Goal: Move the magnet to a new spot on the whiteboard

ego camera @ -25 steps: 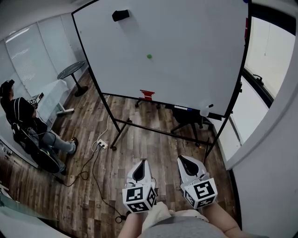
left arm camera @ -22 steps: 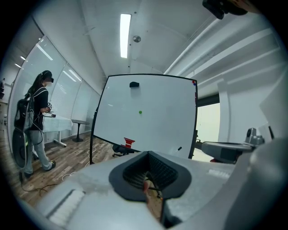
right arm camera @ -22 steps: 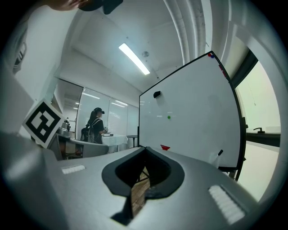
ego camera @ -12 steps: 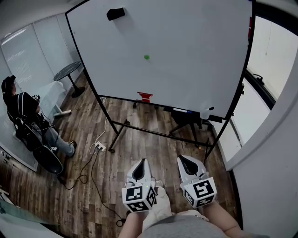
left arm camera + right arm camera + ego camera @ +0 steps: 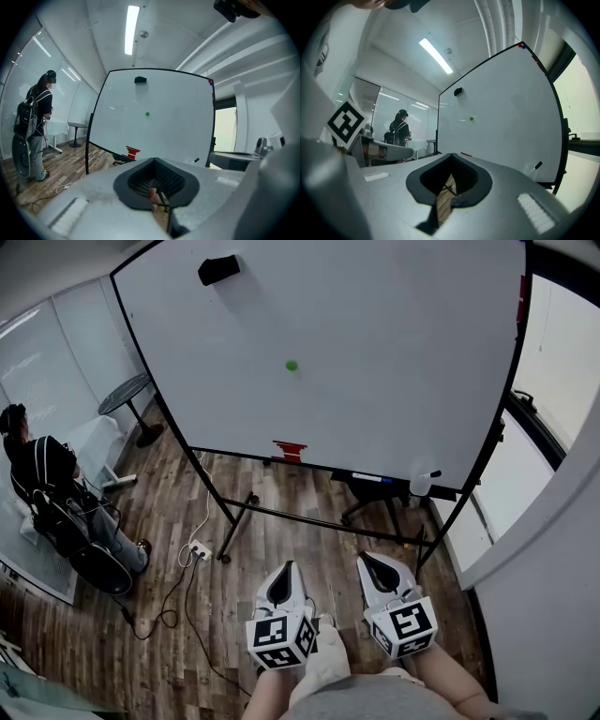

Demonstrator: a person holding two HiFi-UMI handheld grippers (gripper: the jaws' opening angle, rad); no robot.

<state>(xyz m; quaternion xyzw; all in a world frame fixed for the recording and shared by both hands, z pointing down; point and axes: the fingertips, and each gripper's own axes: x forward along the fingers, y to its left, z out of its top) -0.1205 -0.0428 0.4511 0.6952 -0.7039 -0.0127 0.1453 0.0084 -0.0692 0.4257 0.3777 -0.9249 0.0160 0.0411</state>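
A small green magnet [image 5: 292, 365] sticks near the middle of the tall whiteboard [image 5: 394, 352] on a black wheeled stand. It shows again as the magnet [image 5: 147, 114] in the left gripper view and as the magnet [image 5: 471, 119] in the right gripper view. My left gripper [image 5: 283, 570] and right gripper [image 5: 376, 564] are held low, side by side, well short of the board. Both are shut with nothing in them. Each points at the board: left gripper [image 5: 154, 160], right gripper [image 5: 451, 155].
A black eraser [image 5: 217, 269] clings to the board's top left, with a red item [image 5: 289, 450] at its lower edge. A marker [image 5: 367, 477] and spray bottle [image 5: 419, 484] rest on the ledge. A person [image 5: 47, 484] stands at left; a cable and power strip [image 5: 199, 549] lie on the wood floor.
The whiteboard now fills more of the head view and sits slightly lower, so I have come closer. Both grippers keep their pose. The person at left has shifted a little.
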